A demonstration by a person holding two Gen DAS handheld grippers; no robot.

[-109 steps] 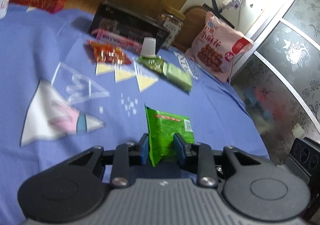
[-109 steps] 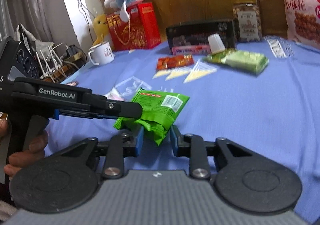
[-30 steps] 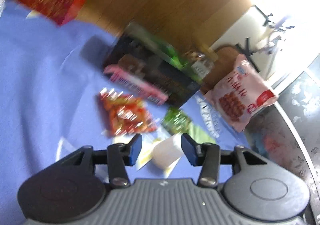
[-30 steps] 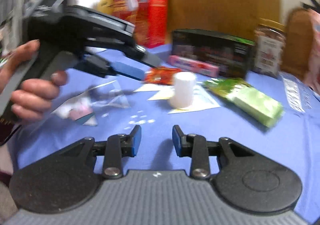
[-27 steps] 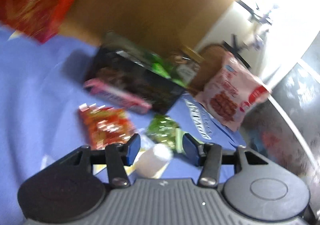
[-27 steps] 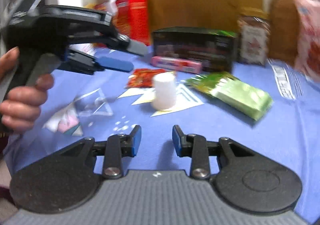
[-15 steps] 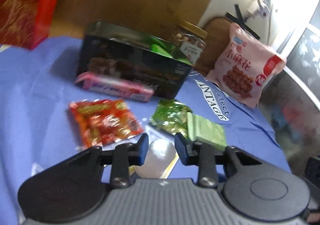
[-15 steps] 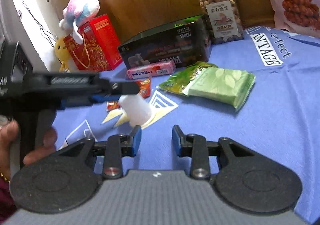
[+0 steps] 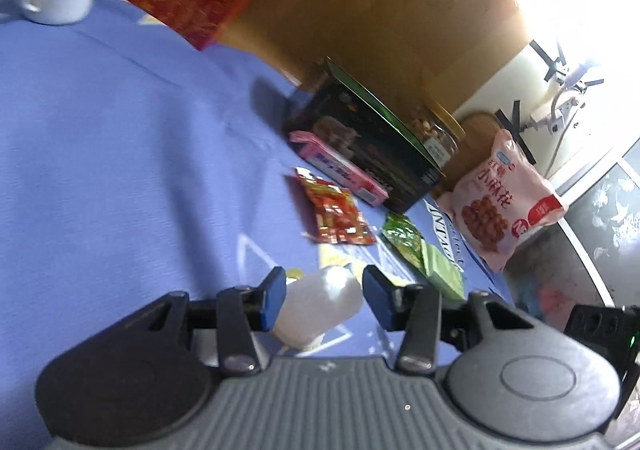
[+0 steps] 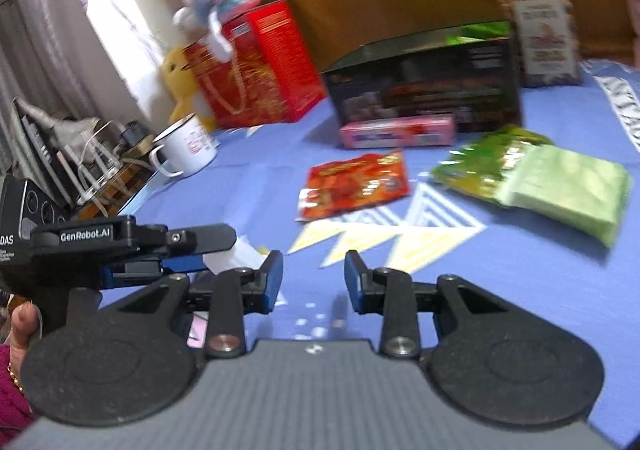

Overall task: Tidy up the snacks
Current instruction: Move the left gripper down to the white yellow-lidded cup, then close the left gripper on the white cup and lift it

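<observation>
My left gripper (image 9: 323, 296) has its jaws around a small white cup-shaped snack (image 9: 316, 304); a gap shows on the right side, so the jaws stand open. In the right wrist view the left gripper (image 10: 224, 250) is at the left with the white cup (image 10: 236, 256) between its fingers. My right gripper (image 10: 313, 280) is open and empty above the blue cloth. A red snack packet (image 10: 354, 185), a pink bar box (image 10: 396, 131), green packets (image 10: 532, 177) and a black box (image 10: 424, 85) lie ahead.
A red gift box (image 10: 256, 65) with a plush toy, a white mug (image 10: 186, 149), a nut jar (image 10: 538, 17) and a pink snack bag (image 9: 500, 197) stand at the back. The table's right edge (image 9: 520, 290) is near the green packets.
The left gripper let go of the green packet and moved to the white cup. Its jaws closed in around the cup and now stand wider. Both cameras have swung left.
</observation>
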